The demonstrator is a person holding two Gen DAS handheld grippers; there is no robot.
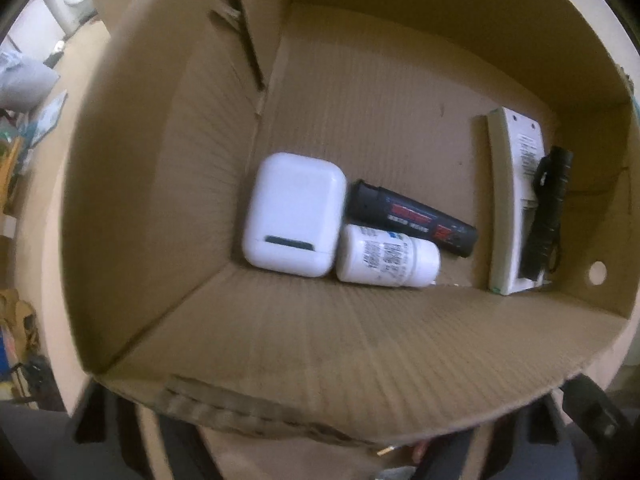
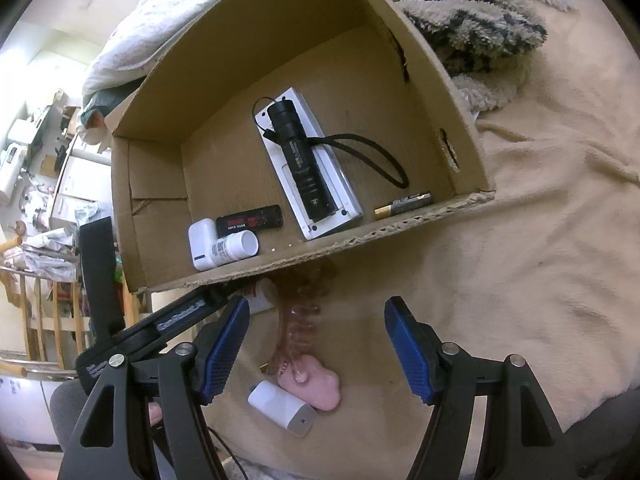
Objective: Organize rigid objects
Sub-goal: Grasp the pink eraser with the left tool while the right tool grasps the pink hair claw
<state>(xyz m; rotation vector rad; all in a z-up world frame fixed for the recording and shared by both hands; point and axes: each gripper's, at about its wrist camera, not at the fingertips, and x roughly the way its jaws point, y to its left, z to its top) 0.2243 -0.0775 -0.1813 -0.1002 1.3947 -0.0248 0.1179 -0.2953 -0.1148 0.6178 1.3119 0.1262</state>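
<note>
An open cardboard box [image 1: 320,352] lies on a beige blanket [image 2: 520,280]. Inside it are a white earbud case [image 1: 294,216], a black stick with a red label [image 1: 412,218], a white pill bottle [image 1: 386,258], and a white flat device [image 1: 512,208] with a black flashlight [image 1: 548,208] on top. A gold-tipped battery [image 2: 404,203] rests in the box's near corner. My left gripper's frame [image 2: 176,316] reaches under the box's near wall, which hides its fingertips. My right gripper [image 2: 316,308] hangs open over a pink hair claw [image 2: 312,390] and a white cylinder [image 2: 282,406].
A small white bottle [image 2: 262,294] with red print lies just outside the box's near wall. A fluffy patterned throw [image 2: 472,12] and a white duvet [image 2: 160,20] lie beyond the box. Cluttered shelves [image 2: 36,160] stand off to the left.
</note>
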